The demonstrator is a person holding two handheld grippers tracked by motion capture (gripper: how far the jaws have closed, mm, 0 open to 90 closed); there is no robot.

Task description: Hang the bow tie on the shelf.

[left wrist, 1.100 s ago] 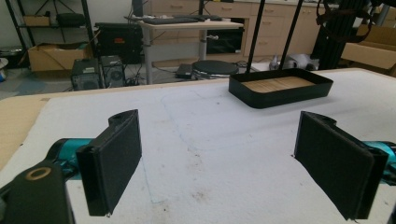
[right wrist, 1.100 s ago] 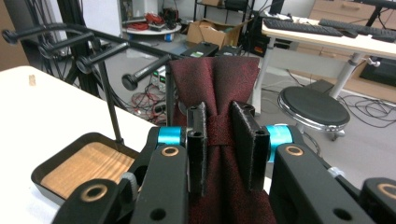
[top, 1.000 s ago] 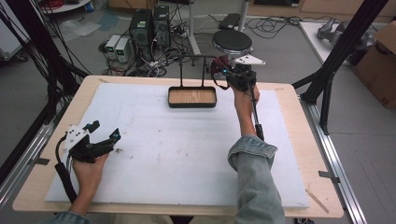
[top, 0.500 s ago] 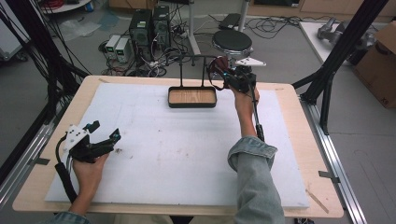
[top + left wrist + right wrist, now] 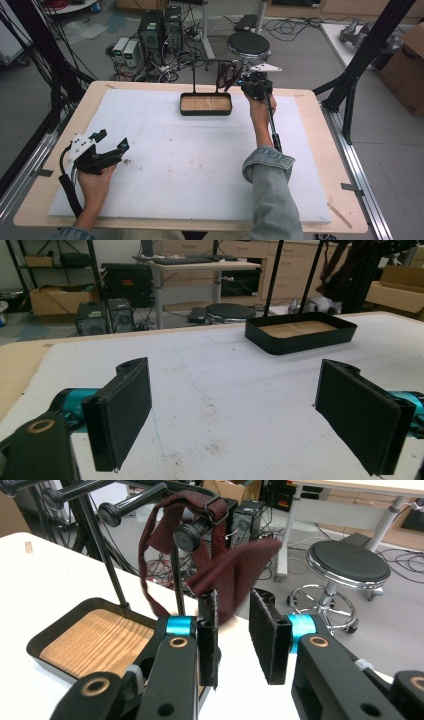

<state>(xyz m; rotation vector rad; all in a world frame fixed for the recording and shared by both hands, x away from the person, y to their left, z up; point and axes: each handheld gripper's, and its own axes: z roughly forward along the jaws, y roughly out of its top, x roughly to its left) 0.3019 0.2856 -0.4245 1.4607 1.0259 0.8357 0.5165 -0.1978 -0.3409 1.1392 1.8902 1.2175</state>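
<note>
Right claw (image 5: 232,630), jaws partly apart, reaches for the strap (image 5: 225,575) on the stand (image 5: 175,580); a snag could tip it. Left claw (image 5: 250,415) rests wide apart.

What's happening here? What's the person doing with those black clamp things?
A person sits at a table with a hand-held tool in each hand. The right tool is up at the far edge, jaws partly open around the hanging end of a dark red strap draped on a black stand rising from a wood-lined tray. It is not clamped on the strap. The left tool rests wide open near the table's front left, holding nothing.
</note>
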